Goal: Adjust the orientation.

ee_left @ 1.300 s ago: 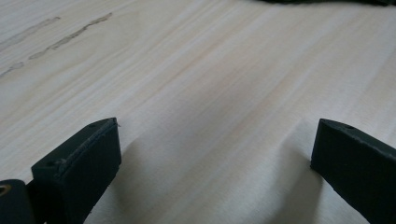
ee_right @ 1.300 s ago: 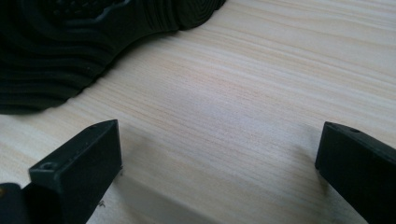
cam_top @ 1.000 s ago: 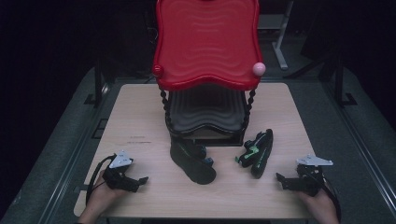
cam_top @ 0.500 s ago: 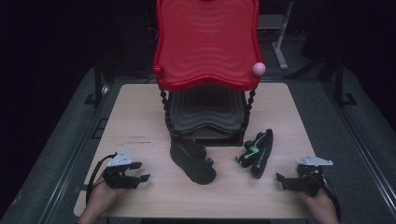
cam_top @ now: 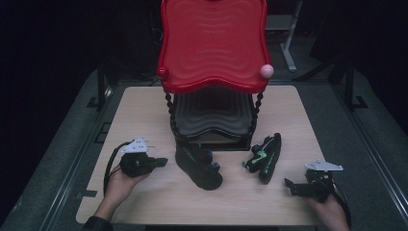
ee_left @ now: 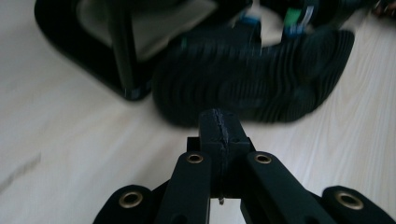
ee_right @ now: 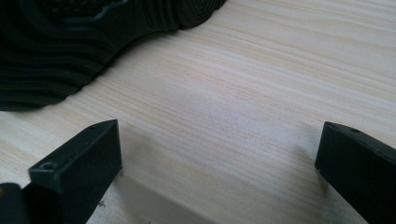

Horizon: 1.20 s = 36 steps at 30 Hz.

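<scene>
Since the earlier picture my left gripper [cam_top: 161, 161] has swung its jaws toward the black shoe [cam_top: 198, 166] and crept nearer to it; the right gripper [cam_top: 290, 185] has not shifted.

The shoe stands upright on the bench [cam_top: 144, 110], about midway along its width and somewhat nearer the front edge, its heel just before the foot of the rack [cam_top: 211, 126]. In the left gripper view the ribbed side of its sole [ee_left: 252, 84] lies straight ahead of the jaws, blurred, with a black post of the rack [ee_left: 122, 51] beside it. Gripper and shoe are close but apart.

My left gripper is clenched: its two jaws meet in one seam with nothing between them. The left hand [cam_top: 118, 185] holds it near the front left corner of the bench.

A second shoe [cam_top: 264, 156], black with green marks, lies on its side to the right of the first, nearer the right edge.

My right gripper is released, jaws wide apart over bare wood, low above the bench near the front right corner. The ribbed sole of a shoe [ee_right: 70, 42] shows at the top left of its view, clear of the jaws.

The rack stands at the middle of the bench, a red tray [cam_top: 211, 43] on top and a dark shelf [cam_top: 211, 113] beneath.
</scene>
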### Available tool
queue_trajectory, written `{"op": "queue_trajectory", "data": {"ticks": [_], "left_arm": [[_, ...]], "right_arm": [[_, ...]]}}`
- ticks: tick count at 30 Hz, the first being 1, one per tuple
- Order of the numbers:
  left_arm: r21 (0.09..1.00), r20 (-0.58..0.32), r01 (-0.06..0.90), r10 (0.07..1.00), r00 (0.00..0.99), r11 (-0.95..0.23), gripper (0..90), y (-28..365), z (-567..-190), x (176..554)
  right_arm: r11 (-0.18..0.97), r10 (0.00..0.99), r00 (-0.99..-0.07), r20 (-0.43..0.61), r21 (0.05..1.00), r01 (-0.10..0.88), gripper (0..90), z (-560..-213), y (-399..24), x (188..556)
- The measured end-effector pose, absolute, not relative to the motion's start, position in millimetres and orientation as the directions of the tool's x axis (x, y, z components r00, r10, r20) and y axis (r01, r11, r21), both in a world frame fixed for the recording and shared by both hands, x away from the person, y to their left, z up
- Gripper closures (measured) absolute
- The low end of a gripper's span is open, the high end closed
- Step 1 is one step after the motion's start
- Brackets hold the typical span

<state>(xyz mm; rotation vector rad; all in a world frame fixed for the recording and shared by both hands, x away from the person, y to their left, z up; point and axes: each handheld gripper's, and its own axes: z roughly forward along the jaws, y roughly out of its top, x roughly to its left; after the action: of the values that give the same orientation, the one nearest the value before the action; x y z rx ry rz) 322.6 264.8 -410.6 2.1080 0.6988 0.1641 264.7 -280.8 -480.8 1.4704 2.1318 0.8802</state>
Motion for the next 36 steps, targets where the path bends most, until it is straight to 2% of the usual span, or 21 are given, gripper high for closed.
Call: {"op": "queue_trajectory", "data": {"ticks": [14, 21, 36], "left_arm": [[0.809, -0.088, 0.349, 0.489, 0.868, -0.473, 90.0, 204.9, -403.0, 351.9], [0.789, -0.076, 0.36, 0.503, 0.861, -0.497, 90.0, 201.8, -410.6, 359.6], [0.798, -0.117, 0.373, 0.484, 0.867, -0.474, 90.0, 212.8, -410.4, 351.6]], "right_arm": [[0.247, 0.931, -0.364, 0.024, 0.694, 0.676, 0.0, -480.9, -280.9, 264.7], [0.247, 0.931, -0.364, 0.024, 0.694, 0.677, 0.0, -480.9, -280.9, 264.7], [0.247, 0.931, -0.364, 0.023, 0.694, 0.676, 0.0, -480.9, -280.9, 264.7]]}}
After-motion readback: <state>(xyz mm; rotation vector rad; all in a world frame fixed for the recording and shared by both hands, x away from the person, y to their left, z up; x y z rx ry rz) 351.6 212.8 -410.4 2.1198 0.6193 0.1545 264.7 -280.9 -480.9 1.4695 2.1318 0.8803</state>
